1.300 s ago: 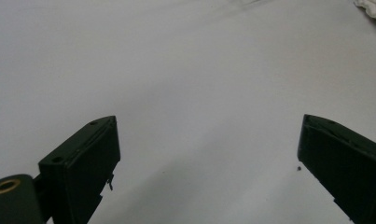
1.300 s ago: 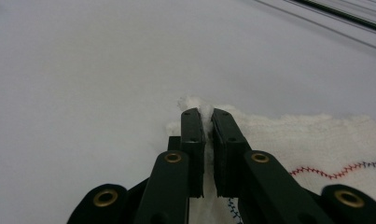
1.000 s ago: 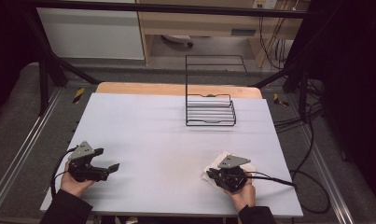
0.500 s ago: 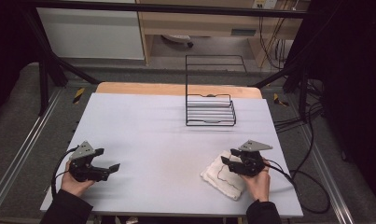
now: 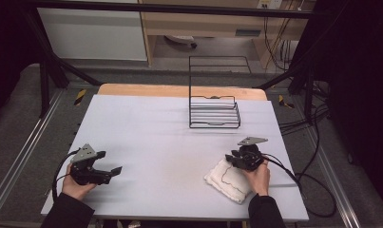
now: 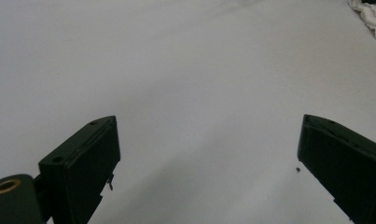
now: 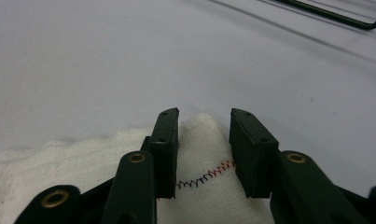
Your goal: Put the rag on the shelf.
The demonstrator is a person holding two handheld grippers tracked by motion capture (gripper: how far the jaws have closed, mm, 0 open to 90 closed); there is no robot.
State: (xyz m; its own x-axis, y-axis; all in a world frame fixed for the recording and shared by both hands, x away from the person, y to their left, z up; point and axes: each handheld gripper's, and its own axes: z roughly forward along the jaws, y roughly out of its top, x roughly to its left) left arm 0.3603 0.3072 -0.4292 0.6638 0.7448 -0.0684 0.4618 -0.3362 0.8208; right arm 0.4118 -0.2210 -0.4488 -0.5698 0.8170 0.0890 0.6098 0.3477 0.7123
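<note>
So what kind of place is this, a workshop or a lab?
Most likely a lab bench set up for recording handling work. A plain white table stands inside a black frame, cables trail over its edge, and a person's hands hold a tracked gripper each.

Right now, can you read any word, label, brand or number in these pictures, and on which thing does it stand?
No readable text anywhere.
White towel: stitched black and red thread, no letters.
Wire rack: no label.
Left gripper and right gripper: no markings.
Pale plate on the shelf behind the table: too small and blurred to read.
</note>
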